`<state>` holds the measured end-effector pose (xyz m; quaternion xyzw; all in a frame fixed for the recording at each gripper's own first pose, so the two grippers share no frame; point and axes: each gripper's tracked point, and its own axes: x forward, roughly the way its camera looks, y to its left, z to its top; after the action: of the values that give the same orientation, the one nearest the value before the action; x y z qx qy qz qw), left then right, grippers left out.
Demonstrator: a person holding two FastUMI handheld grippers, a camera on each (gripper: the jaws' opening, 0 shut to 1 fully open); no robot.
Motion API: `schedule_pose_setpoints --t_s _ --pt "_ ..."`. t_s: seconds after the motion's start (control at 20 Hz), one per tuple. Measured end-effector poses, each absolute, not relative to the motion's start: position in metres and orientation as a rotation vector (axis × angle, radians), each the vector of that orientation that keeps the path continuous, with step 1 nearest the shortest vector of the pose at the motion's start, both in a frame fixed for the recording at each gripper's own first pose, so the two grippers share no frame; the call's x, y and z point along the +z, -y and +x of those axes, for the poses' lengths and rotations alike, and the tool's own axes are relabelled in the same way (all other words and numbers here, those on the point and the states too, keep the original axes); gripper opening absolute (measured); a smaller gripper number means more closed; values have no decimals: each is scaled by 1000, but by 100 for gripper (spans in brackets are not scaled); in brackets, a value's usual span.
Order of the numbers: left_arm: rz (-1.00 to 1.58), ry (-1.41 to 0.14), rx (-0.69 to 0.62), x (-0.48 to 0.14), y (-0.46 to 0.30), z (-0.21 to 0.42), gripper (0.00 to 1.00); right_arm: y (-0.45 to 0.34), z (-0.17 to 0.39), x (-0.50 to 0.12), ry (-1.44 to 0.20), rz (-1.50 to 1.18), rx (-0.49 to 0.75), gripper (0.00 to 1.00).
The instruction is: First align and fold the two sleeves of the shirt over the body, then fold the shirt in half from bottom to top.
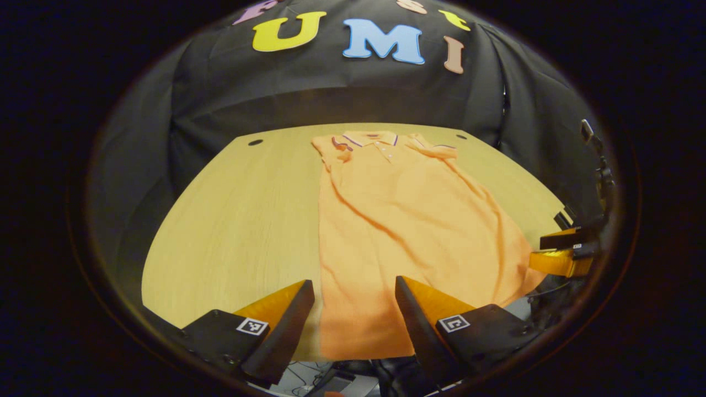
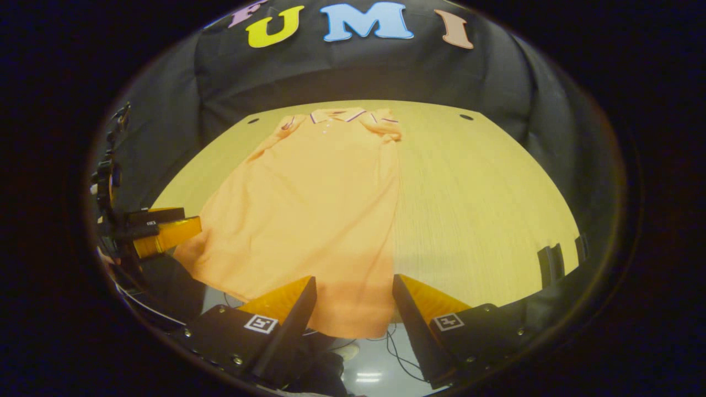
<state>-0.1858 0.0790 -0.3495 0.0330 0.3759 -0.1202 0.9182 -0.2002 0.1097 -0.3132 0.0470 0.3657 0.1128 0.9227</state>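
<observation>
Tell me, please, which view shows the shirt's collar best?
The left gripper view: the collar sits larger there, with its striped edges and button strip clear. In the right gripper view the collar looks smaller and flatter at the far end of the shirt.

shirt [image 1: 408, 220]: plain orange, no print
collar [image 1: 370, 139]: orange with thin dark stripes along the edge
counter [image 1: 237, 220]: light yellowish wood grain
booth wall [image 1: 231, 94]: black cloth
</observation>
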Motion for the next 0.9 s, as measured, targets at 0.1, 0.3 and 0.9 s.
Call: schedule_pose_setpoints --t_s 0.1,0.3,0.9 --pt "60 -797 -240 -356 -87 -202 96 -108 -206 -318 -763 100 223 87" --pt "59 -821 -250 -365 -87 -222 95 -100 -217 -325 -782 100 207 87" --pt "133 -807 -253 -369 -62 -227 69 -99 -220 -330 -769 66 186 71"
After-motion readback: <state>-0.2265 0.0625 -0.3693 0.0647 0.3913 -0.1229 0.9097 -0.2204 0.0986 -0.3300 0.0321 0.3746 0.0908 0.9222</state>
